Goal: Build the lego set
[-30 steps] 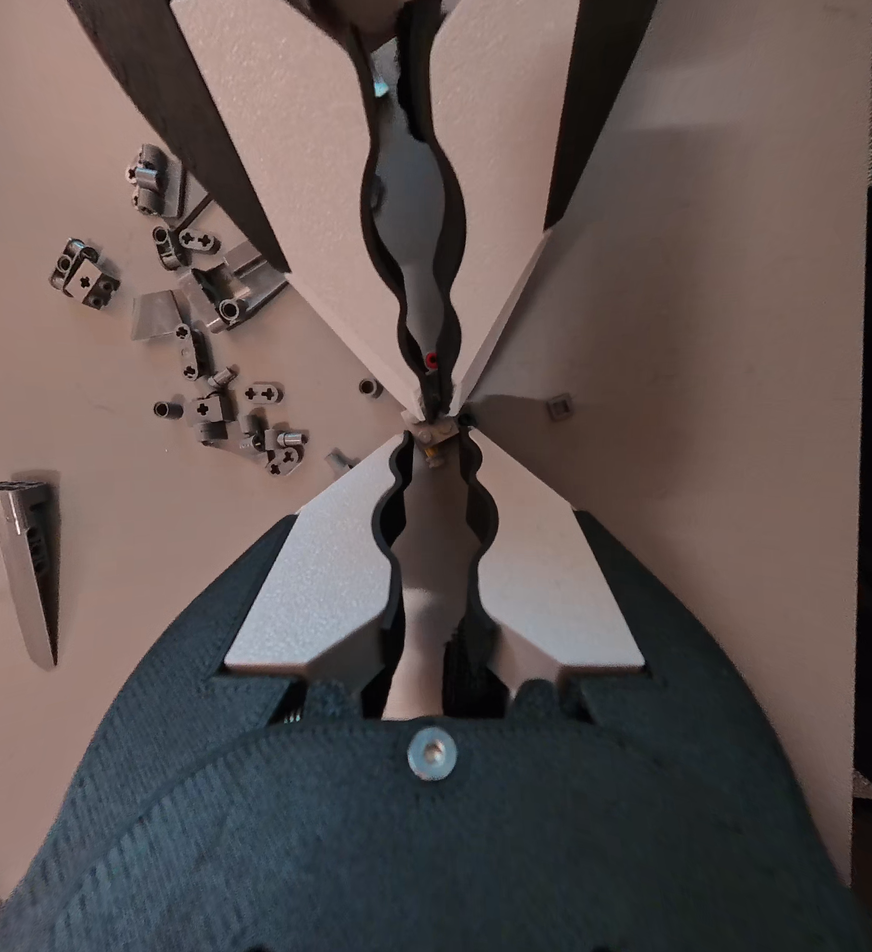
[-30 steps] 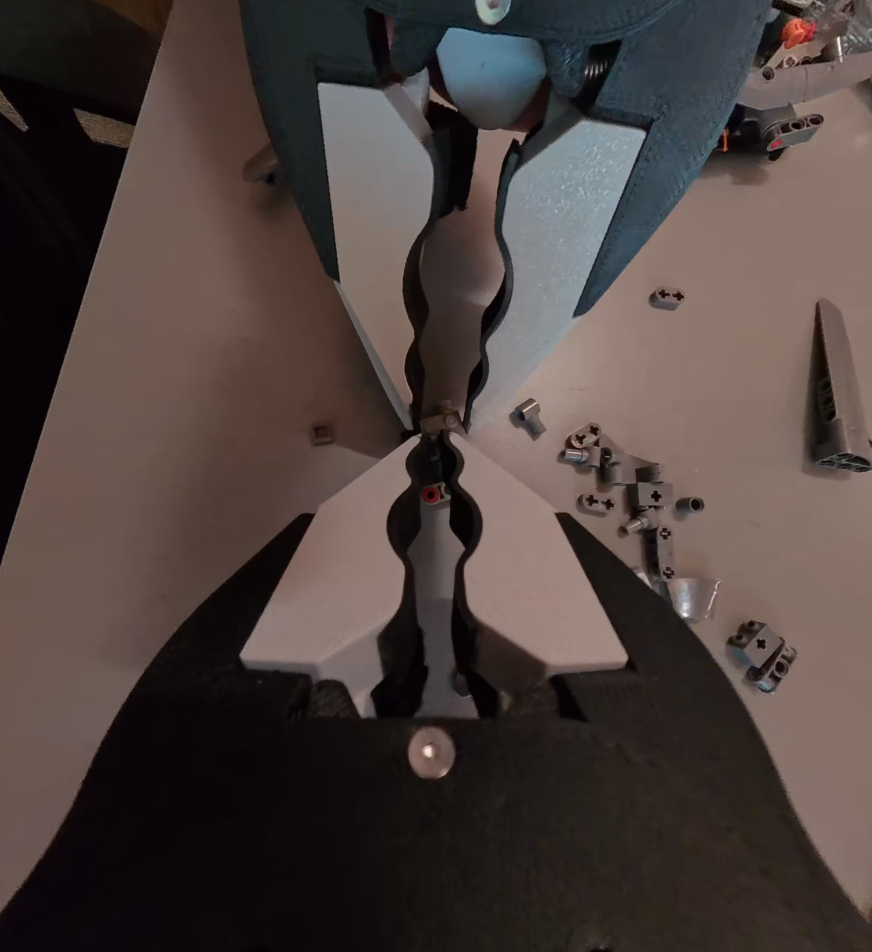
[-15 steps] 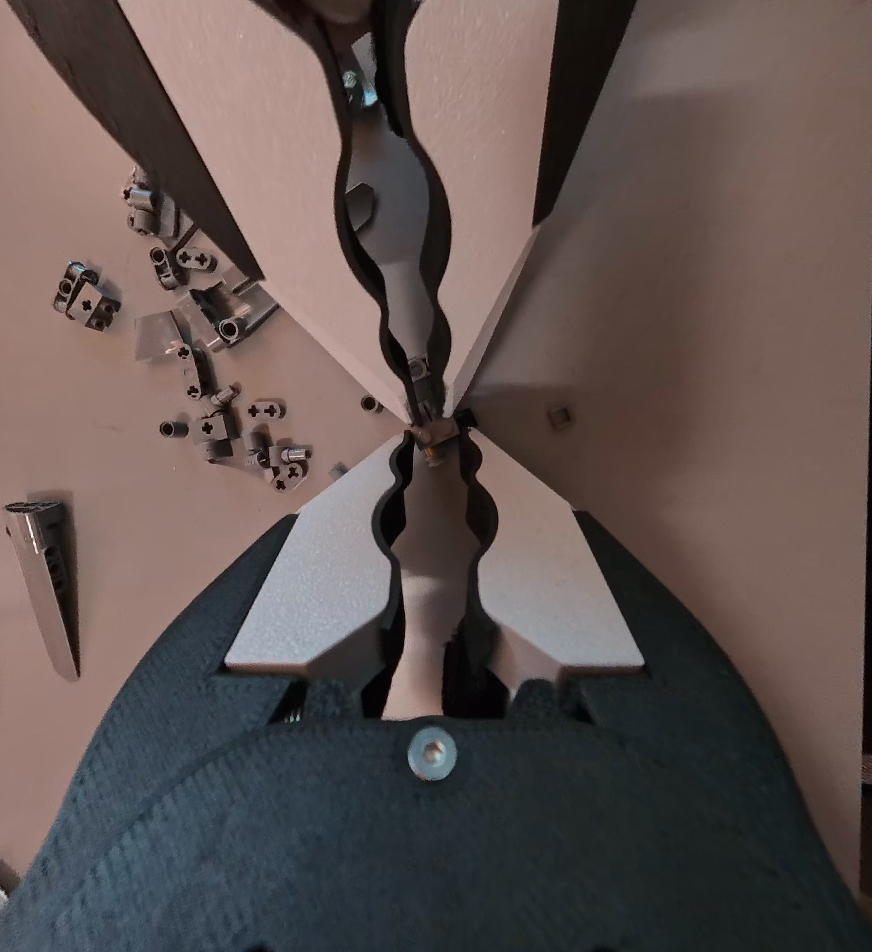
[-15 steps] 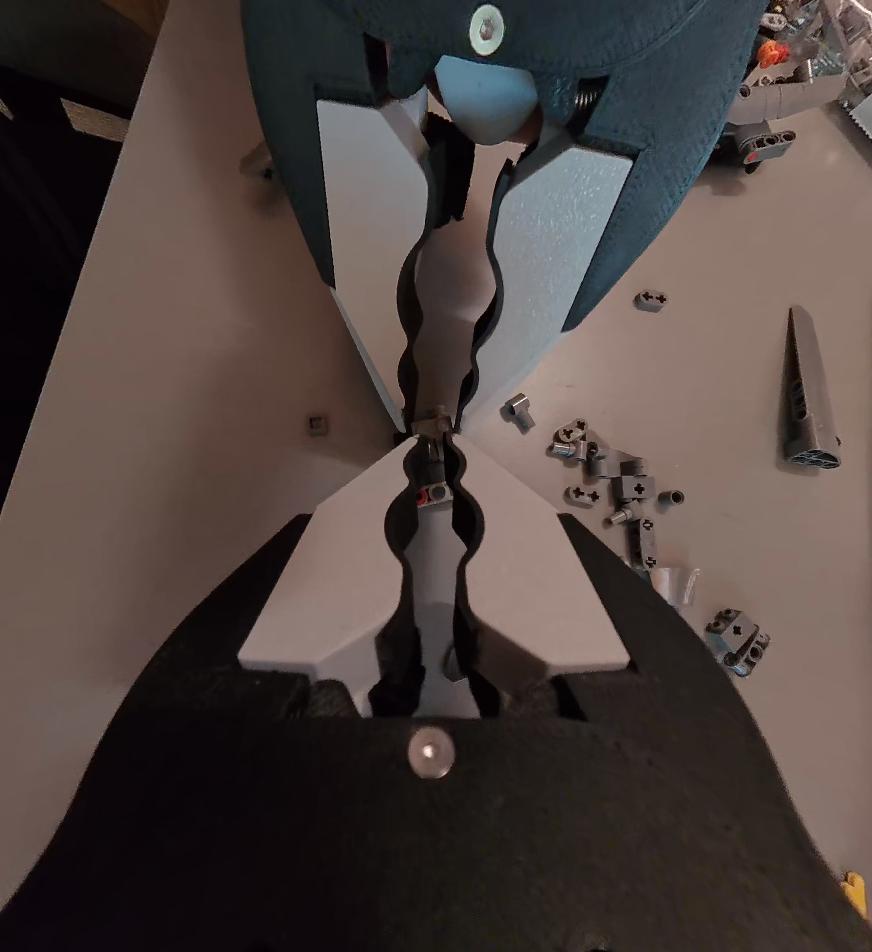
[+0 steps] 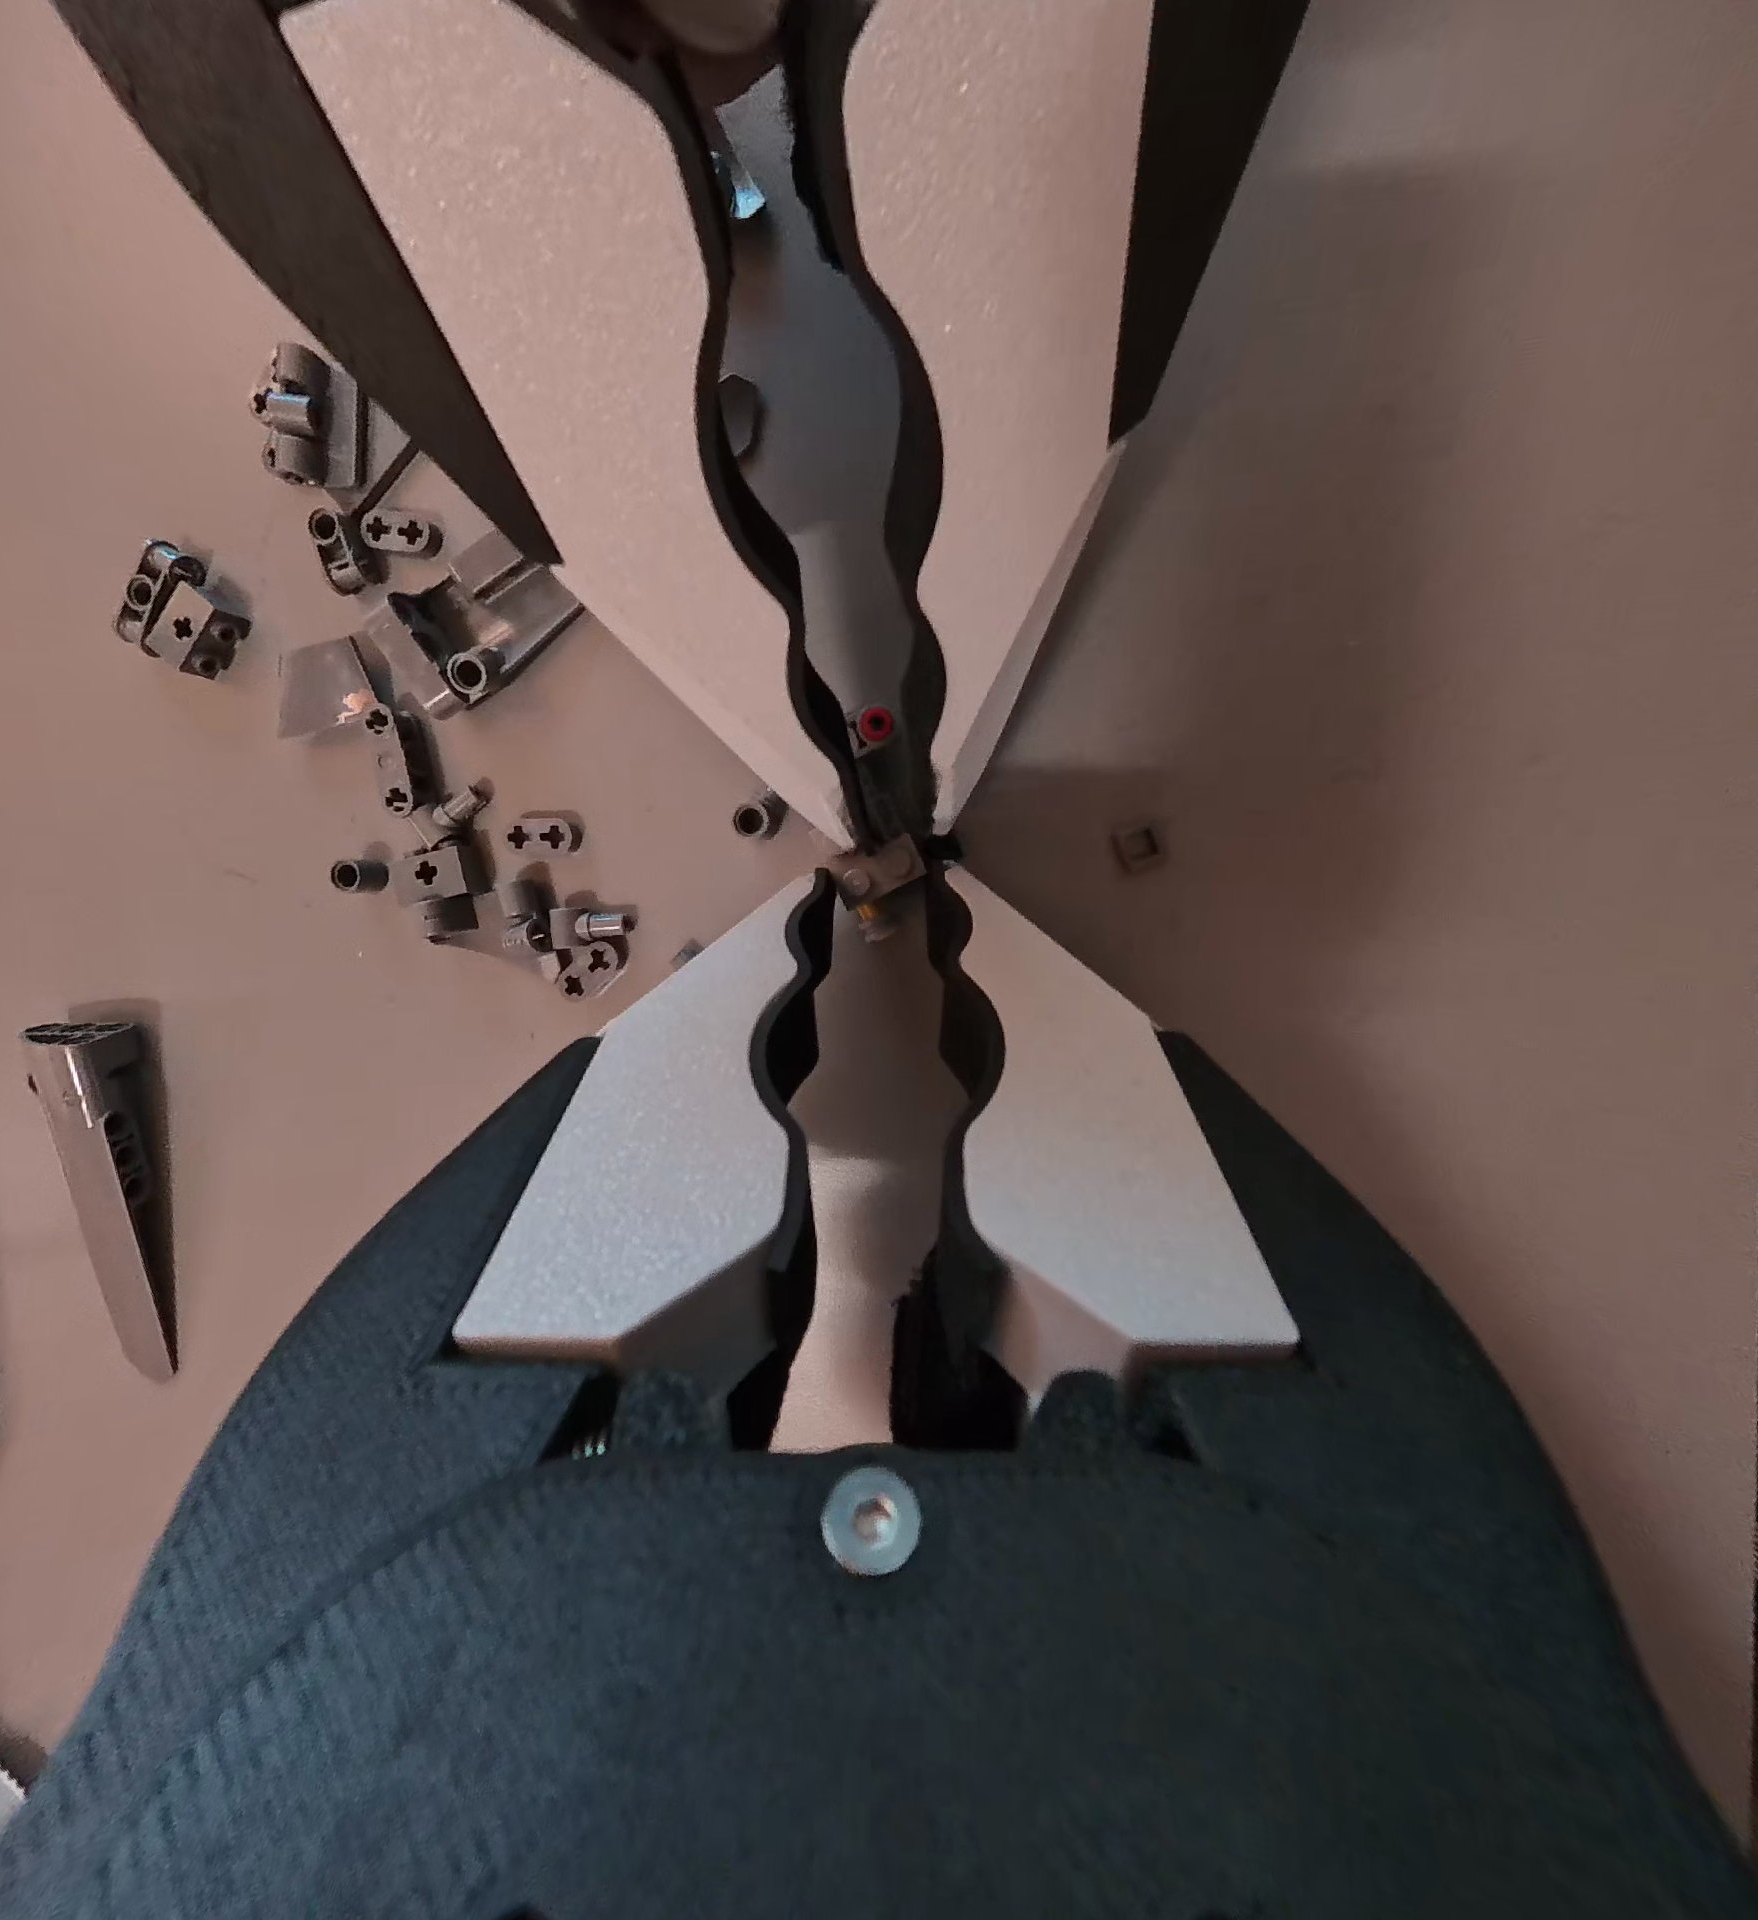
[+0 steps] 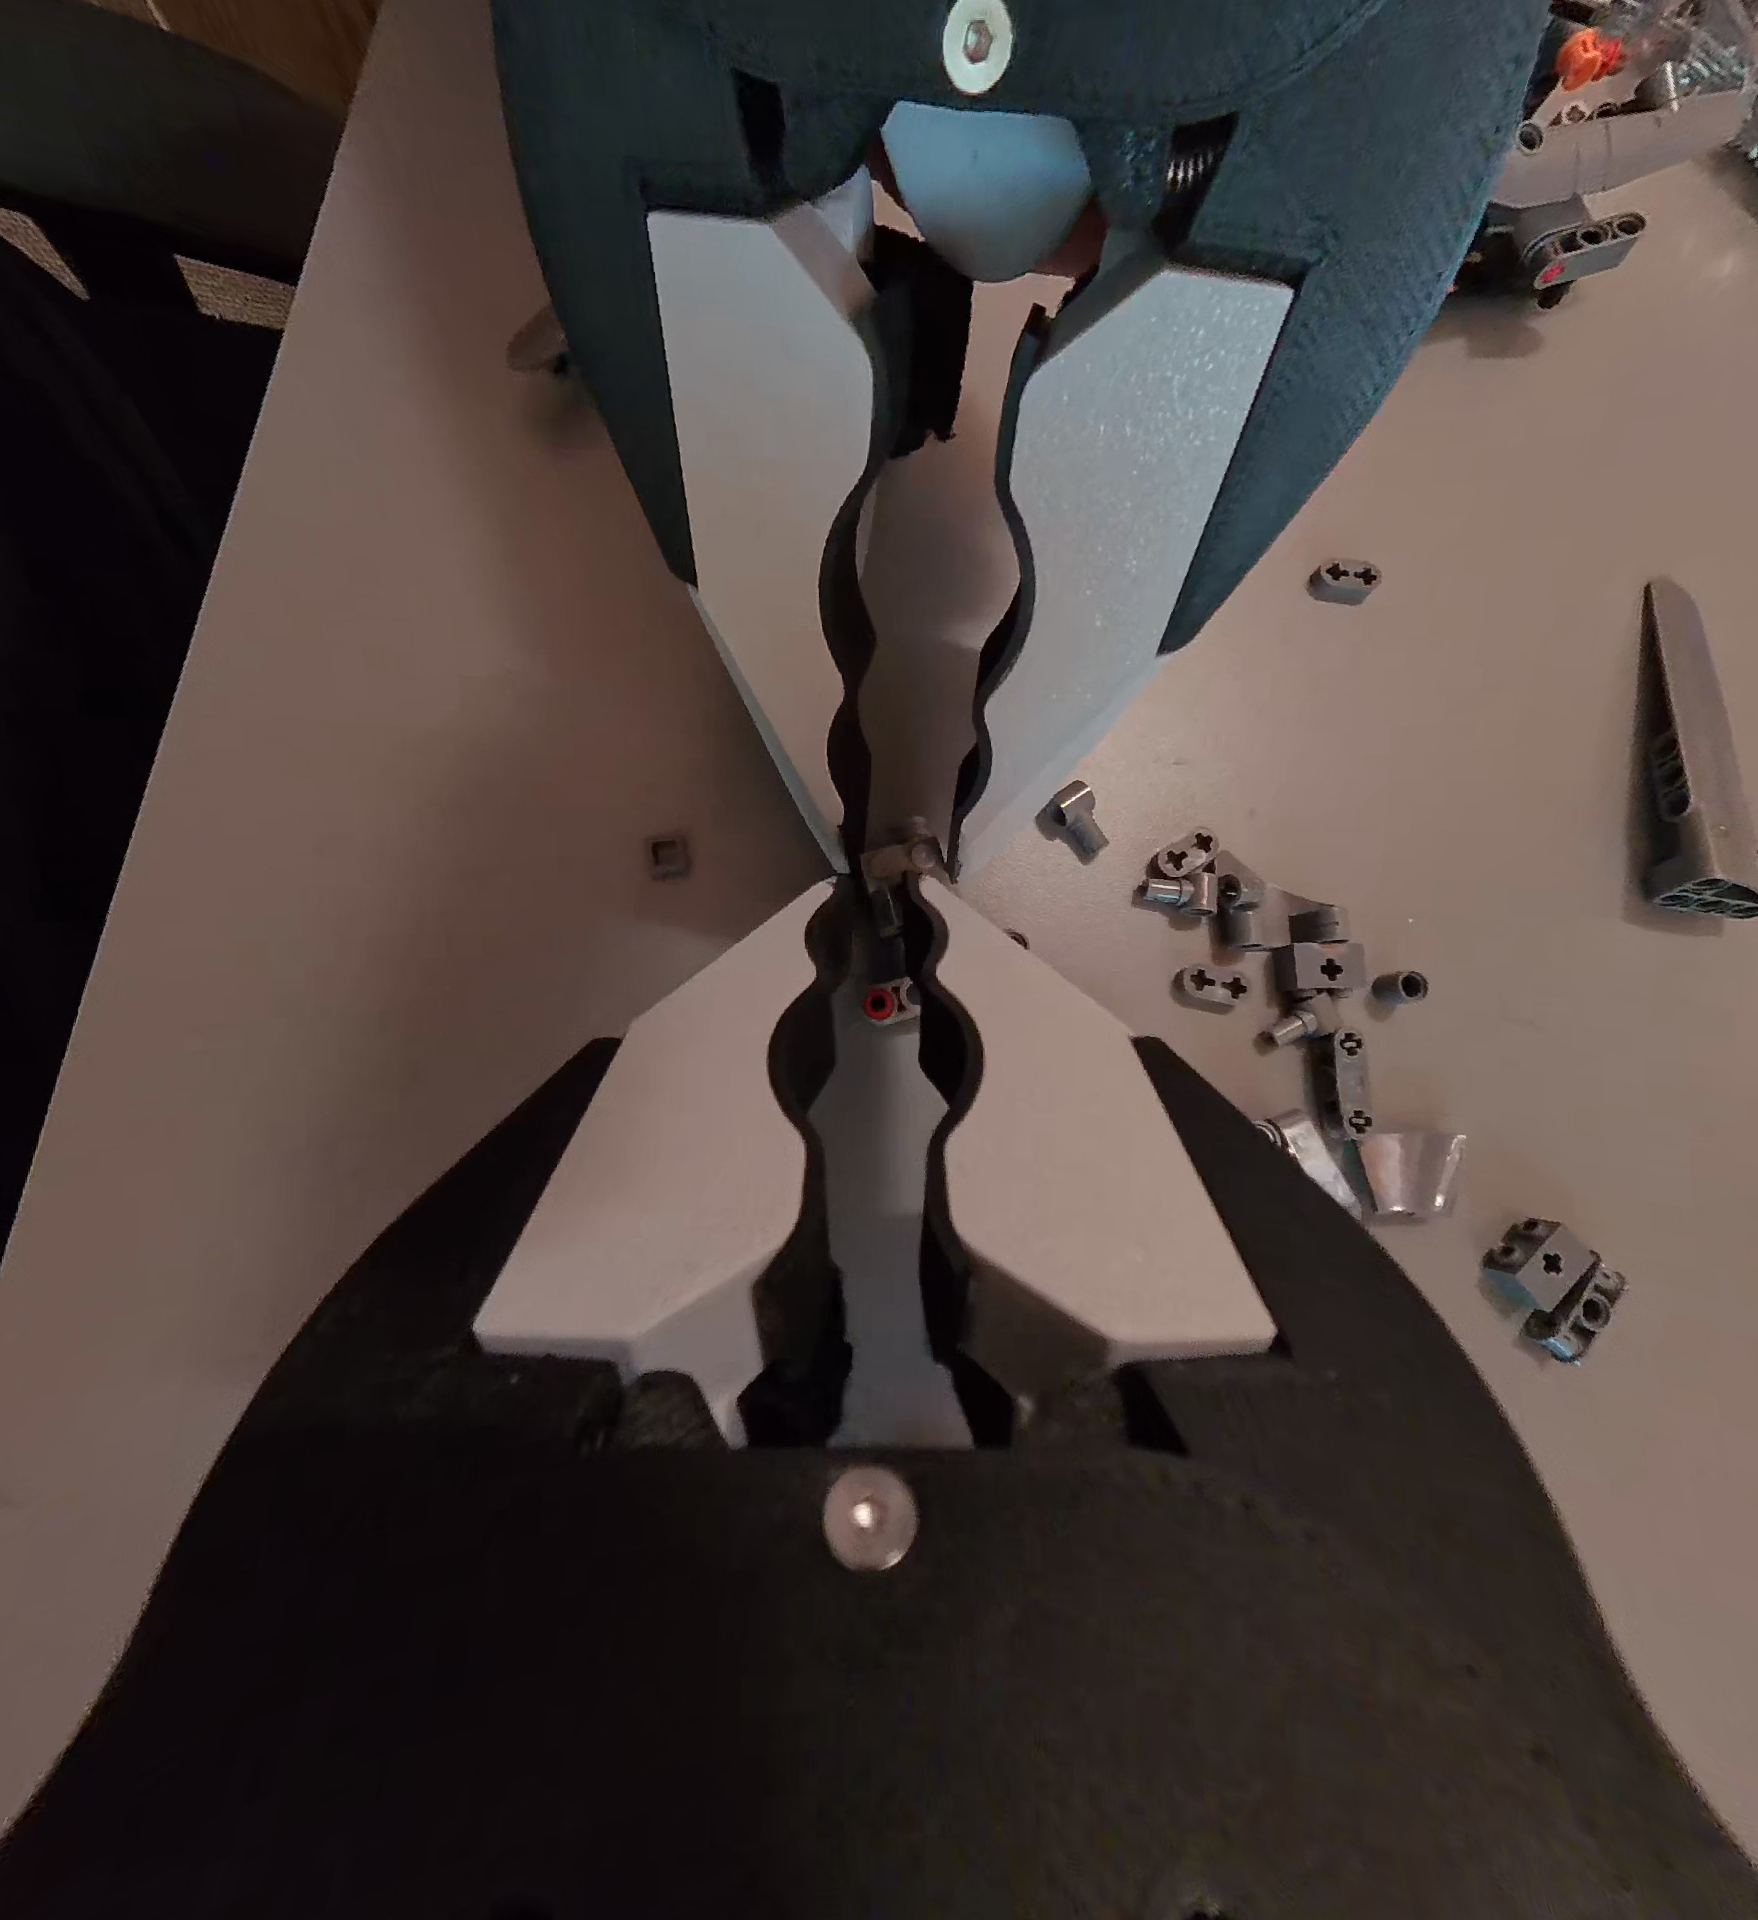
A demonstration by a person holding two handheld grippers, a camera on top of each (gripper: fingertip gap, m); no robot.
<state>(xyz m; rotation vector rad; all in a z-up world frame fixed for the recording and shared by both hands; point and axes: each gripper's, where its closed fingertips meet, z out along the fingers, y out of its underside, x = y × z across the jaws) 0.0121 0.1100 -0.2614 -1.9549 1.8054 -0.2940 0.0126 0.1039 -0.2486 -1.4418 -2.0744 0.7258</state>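
We found no readable writing. Our left claw (image 5: 880,878) was clamped on a small grey brick (image 5: 883,871); our right claw (image 6: 883,896), tip to tip with it, gripped a dark piece (image 6: 887,914) with a red pin. Loose grey parts (image 6: 1301,977) lay on the worktop (image 6: 1477,727) right of the right claw.

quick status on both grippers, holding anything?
Left gripper: shut on a small grey studded brick.
Right gripper: shut on a thin dark piece with a red-holed end.
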